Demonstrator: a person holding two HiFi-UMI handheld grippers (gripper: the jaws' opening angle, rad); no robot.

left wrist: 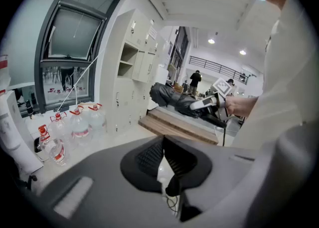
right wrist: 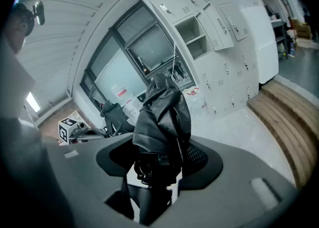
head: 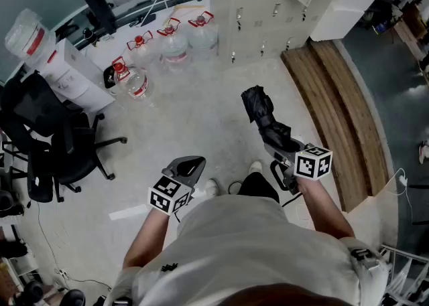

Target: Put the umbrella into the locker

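Black fabric fills my right gripper view: the folded umbrella [right wrist: 162, 122] stands up between the jaws of my right gripper [head: 273, 136], which are spread wide but clamped on its thick bundled body. In the head view it sits right of centre above the pale floor, well apart from the lockers [head: 261, 13] at the upper middle of the frame. My left gripper [head: 188, 167], at lower centre-left, has its jaws drawn together on nothing. The first risk I see is the grip itself. I am pinching loose, slick folds rather than anything rigid, so the cloth could creep through the pads and the umbrella could sag or drop as I carry it. Its free end also juts well past the jaws. If I misjudge the approach, it could catch the edge of the open compartment [right wrist: 197, 37] or a shelf and be levered out of my hold. I cannot tell whether it fits lengthwise. On the floor, the water bottles [head: 175, 43] crowd the foot of the lockers, and the wooden step [head: 335, 97] runs along the right, so a careless stride could knock one over or trip me.
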